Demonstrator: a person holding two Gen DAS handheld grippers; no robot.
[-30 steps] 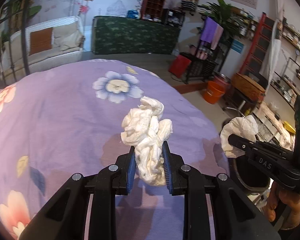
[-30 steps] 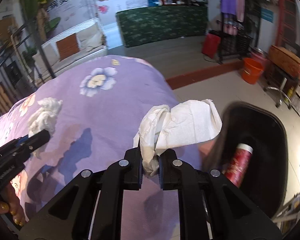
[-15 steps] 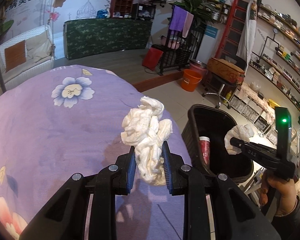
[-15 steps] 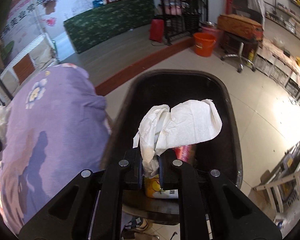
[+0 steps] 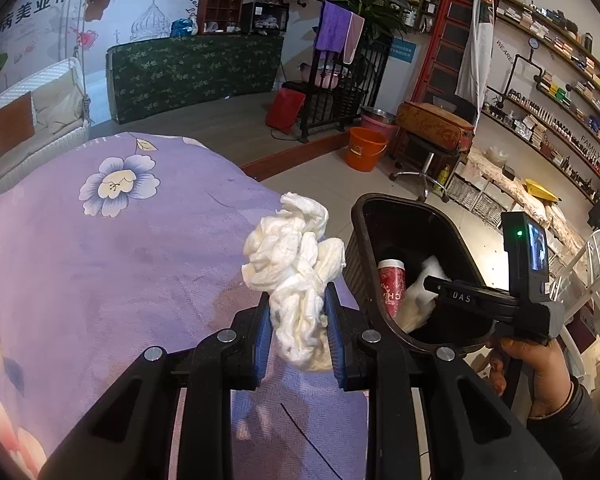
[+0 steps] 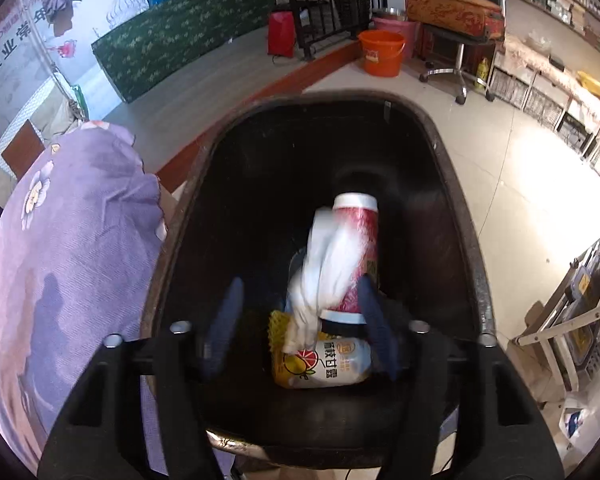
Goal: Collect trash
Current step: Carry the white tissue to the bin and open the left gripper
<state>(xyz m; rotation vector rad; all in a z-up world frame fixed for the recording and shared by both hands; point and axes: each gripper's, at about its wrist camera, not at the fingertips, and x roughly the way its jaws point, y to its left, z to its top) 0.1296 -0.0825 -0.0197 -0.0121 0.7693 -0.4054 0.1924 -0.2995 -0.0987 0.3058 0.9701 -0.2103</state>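
Right wrist view: the right gripper [image 6: 300,332], jaws opening, drops a tissue [image 6: 324,276] centre-frame into the bin [image 6: 476,272], while the left gripper [image 5: 298,330], pinching its wad [image 5: 296,276], could spill it short on the bedspread [image 5: 100,260].

Crumpled tissue [image 5: 296,276] is seen as white, yellowish at its lower end; it is clamped between blue pads [image 5: 263,336] of the black left gripper [image 5: 298,338]. Bedspread [image 5: 100,264] is shown in lilac purple, printed with blue-white flowers with cream centres, plus pink blooms at the edge. Trash bin [image 6: 460,216] is black inside and out. In it: a red can [image 6: 360,240] with white rim and pale pattern, a white-and-yellow bottle [image 6: 328,364] with a pink grapefruit-slice print and green lettering, and a white tissue [image 6: 320,276], blurred. Right gripper [image 6: 300,328] is black with dark blue pads, jaws opening. Bucket [image 5: 366,149] is orange. Counter drape [image 5: 196,68] is dark green with a small pale leaf pattern.
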